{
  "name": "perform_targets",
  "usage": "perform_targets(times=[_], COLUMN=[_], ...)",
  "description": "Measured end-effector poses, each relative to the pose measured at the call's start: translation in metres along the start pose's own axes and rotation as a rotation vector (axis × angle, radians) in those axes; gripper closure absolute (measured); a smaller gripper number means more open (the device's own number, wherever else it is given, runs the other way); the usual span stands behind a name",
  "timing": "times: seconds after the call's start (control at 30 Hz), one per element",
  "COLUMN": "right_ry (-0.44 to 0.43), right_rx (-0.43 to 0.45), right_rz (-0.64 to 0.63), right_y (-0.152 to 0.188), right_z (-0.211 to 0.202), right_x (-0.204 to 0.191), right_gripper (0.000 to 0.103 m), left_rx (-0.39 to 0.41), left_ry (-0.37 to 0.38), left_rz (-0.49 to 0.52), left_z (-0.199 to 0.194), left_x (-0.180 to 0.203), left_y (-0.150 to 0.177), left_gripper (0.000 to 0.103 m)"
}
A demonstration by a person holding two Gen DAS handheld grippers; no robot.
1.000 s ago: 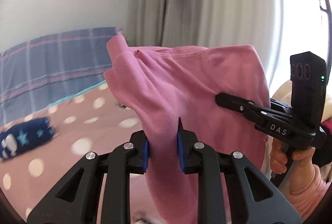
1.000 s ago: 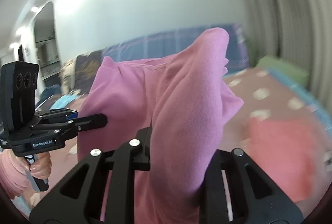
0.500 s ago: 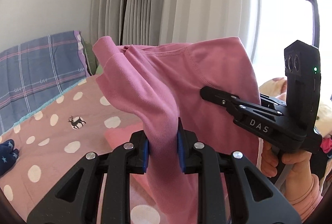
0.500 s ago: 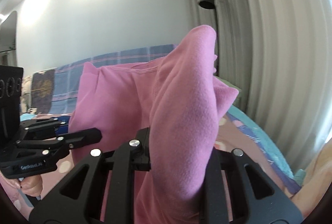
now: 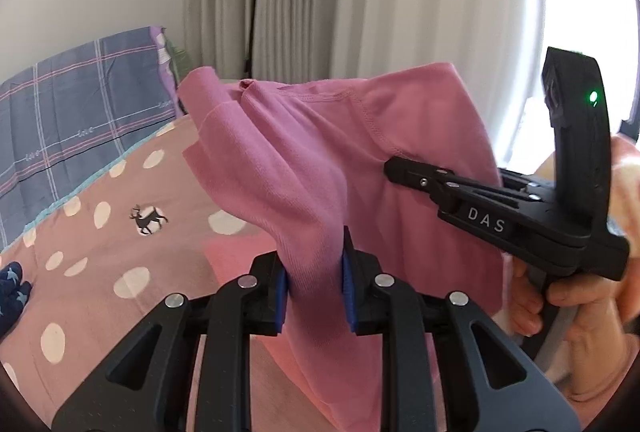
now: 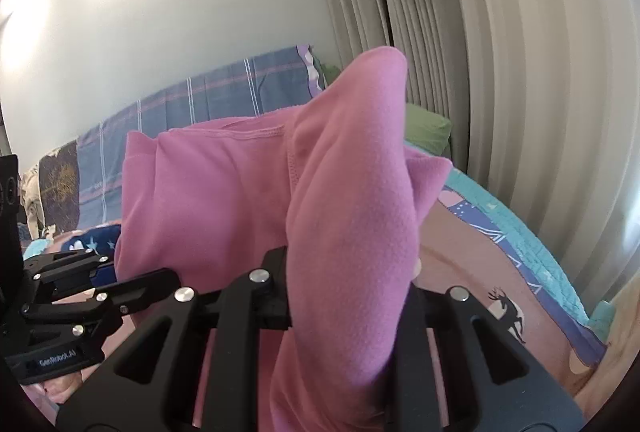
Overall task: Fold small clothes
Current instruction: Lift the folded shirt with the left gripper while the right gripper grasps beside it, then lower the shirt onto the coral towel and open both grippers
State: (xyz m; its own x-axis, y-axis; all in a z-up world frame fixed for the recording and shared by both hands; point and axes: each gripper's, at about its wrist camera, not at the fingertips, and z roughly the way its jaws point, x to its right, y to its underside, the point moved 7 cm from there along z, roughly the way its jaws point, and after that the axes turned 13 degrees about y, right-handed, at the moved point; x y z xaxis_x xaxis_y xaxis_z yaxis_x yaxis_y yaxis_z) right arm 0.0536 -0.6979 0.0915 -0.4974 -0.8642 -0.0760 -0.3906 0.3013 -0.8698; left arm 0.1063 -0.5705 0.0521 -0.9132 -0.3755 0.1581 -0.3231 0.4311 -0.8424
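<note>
Hanging over the polka-dot bed (image 5: pixel 100 272), the pink garment (image 5: pixel 320 159) is up in the air, nothing folded yet. Left gripper (image 5: pixel 314 296) and right gripper (image 6: pixel 348 296) each have jaws clenched on a bunched edge.

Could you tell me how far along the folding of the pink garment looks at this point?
Early. Nothing looks folded yet: the pink garment hangs bunched in the air above the spotted bedspread. In hand: the left claw and right claw each pinch a bunch of its fabric, holding it up between them. Left: spreading it flat on the bed, folding it, and the dark star-print item lying nearby.
</note>
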Motion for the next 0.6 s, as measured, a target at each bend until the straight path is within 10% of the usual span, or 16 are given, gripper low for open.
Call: perform_targets(times=[0.2, 0.6], right_ry=[0.322, 0.247], right_rx=[-0.126, -0.262], right_rz=[-0.051, -0.006], right_y=[0.037, 0.175], right_z=[0.079, 0.033], right_x=[0.016, 0.019], right_gripper=[0.058, 0.053], left_rx=[-0.198, -0.14], left_ry=[-0.144, -0.122], left_rz=[-0.051, -0.036], left_z=[0.062, 0.028], left_x=[-0.062, -0.049], left_y=[0.075, 0.107], left_gripper=[0.065, 0.052])
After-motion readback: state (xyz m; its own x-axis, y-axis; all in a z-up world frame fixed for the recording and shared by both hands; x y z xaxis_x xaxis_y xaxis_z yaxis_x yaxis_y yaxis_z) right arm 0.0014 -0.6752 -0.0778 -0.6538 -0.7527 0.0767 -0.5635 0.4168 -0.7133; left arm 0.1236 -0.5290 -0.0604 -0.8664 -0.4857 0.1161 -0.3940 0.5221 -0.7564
